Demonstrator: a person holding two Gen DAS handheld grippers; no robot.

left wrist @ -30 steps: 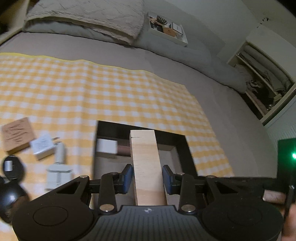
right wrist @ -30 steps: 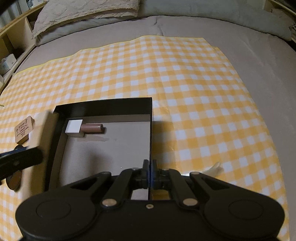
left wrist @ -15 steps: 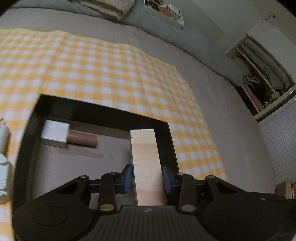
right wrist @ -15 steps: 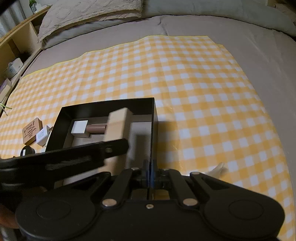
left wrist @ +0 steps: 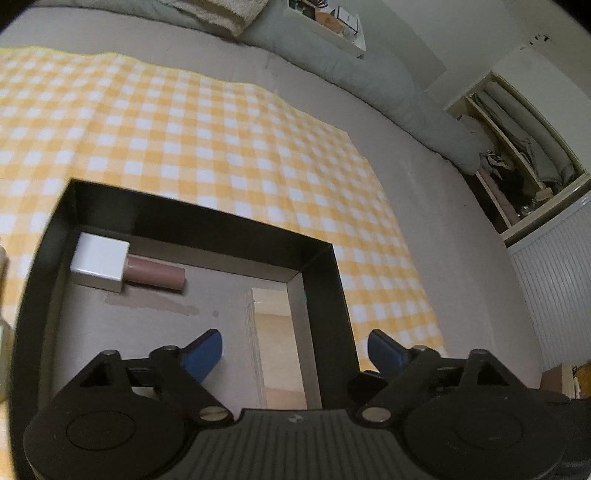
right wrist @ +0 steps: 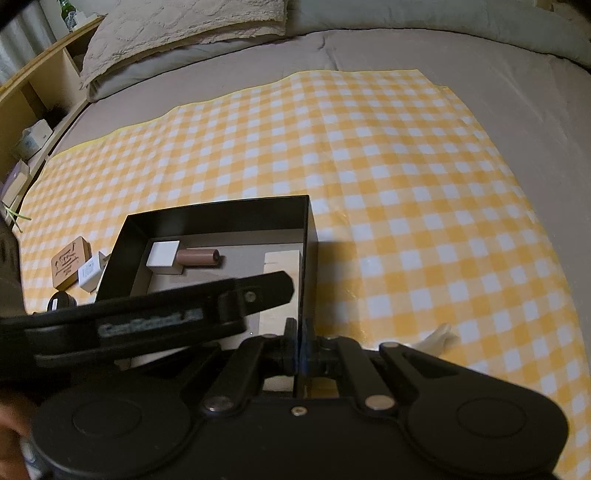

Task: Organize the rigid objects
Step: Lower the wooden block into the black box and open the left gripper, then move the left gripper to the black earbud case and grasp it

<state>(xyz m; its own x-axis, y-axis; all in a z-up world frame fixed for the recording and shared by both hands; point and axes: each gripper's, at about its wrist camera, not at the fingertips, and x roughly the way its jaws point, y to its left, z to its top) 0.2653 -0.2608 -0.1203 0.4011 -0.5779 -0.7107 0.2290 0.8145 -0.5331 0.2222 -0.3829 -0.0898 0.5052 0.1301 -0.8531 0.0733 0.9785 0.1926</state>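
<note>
A black box [left wrist: 207, 218] [right wrist: 221, 214] sits on a yellow checked cloth [right wrist: 369, 166]. Inside it lie a white cube [left wrist: 99, 262] [right wrist: 162, 253], a brown cylinder [left wrist: 155, 273] [right wrist: 197, 257] and a pale wooden block [left wrist: 273, 332] [right wrist: 282, 264], which rests flat along the right wall. My left gripper [left wrist: 293, 338] hovers over that block with its jaws opening, the blue pads clear of the wood. One of its fingers [right wrist: 258, 291] crosses the right wrist view. My right gripper [right wrist: 297, 347] is shut on the box's right wall.
Left of the box lie a carved wooden tile [right wrist: 70, 262], a white charger [right wrist: 90, 273] and a round black item [right wrist: 61, 301]. A small white piece [right wrist: 439, 334] lies right of my right gripper. A pillow [right wrist: 184, 26] is at the back and a shelf [left wrist: 517, 166] to the right.
My left gripper carried the wooden block down into the box, then spread its jaws and let go; the block now lies by the right wall. The right gripper kept still.
</note>
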